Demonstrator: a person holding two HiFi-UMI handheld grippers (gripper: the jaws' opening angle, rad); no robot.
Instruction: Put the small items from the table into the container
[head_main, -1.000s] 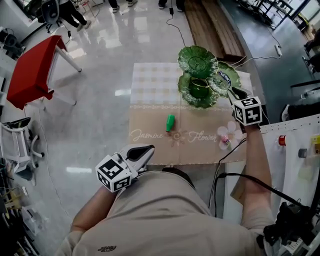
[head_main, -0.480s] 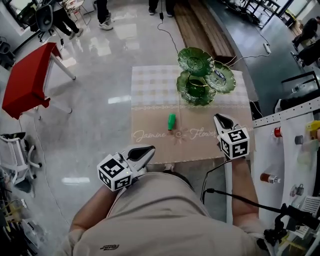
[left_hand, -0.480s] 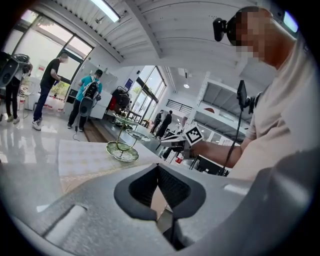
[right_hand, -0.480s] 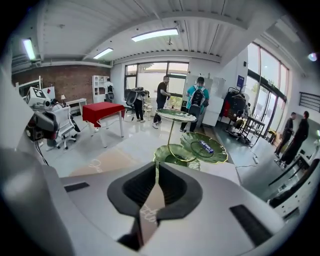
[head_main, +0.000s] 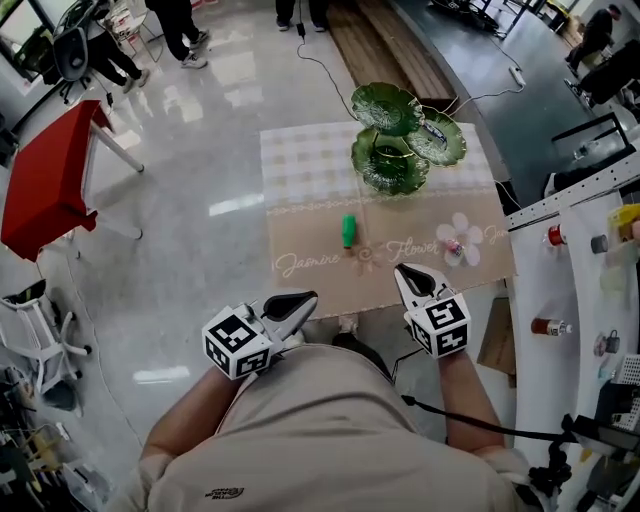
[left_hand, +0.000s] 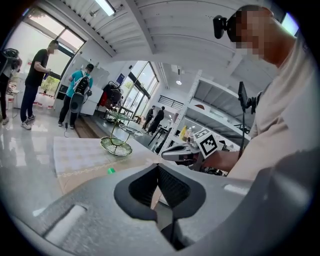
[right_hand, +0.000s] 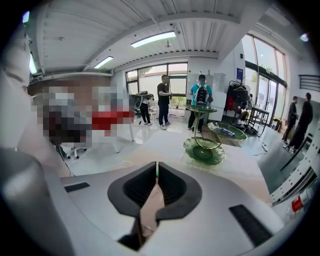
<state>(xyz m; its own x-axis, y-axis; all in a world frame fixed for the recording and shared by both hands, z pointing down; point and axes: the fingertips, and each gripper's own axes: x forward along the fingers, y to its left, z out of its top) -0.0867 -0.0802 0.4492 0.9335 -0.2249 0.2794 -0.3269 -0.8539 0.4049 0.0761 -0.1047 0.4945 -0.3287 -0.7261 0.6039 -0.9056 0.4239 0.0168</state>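
A green tiered stand (head_main: 400, 140) of leaf-shaped dishes stands at the far side of the cloth-covered table (head_main: 310, 170); a dark blue item (head_main: 433, 130) lies in its right dish. On the cloth lie a small green item (head_main: 348, 231) and a small pink item (head_main: 453, 246). My left gripper (head_main: 305, 298) is shut and empty, off the table's near edge. My right gripper (head_main: 404, 271) hovers over the near edge; its jaws are closing to a slit with nothing between them. The stand (right_hand: 205, 147) shows beyond the right gripper (right_hand: 156, 167). The left gripper (left_hand: 158, 166) faces the stand (left_hand: 116, 145) and the green item (left_hand: 110, 170).
A red table (head_main: 50, 180) stands on the shiny floor at the left. A white rack (head_main: 590, 250) with bottles borders the table on the right. People stand at the far end of the room, and a cable (head_main: 315, 60) runs across the floor.
My right gripper has drawn back from beside the dishes to the table's near edge, and its jaws have closed. The left gripper has drifted slightly. Both loose items lie as before.
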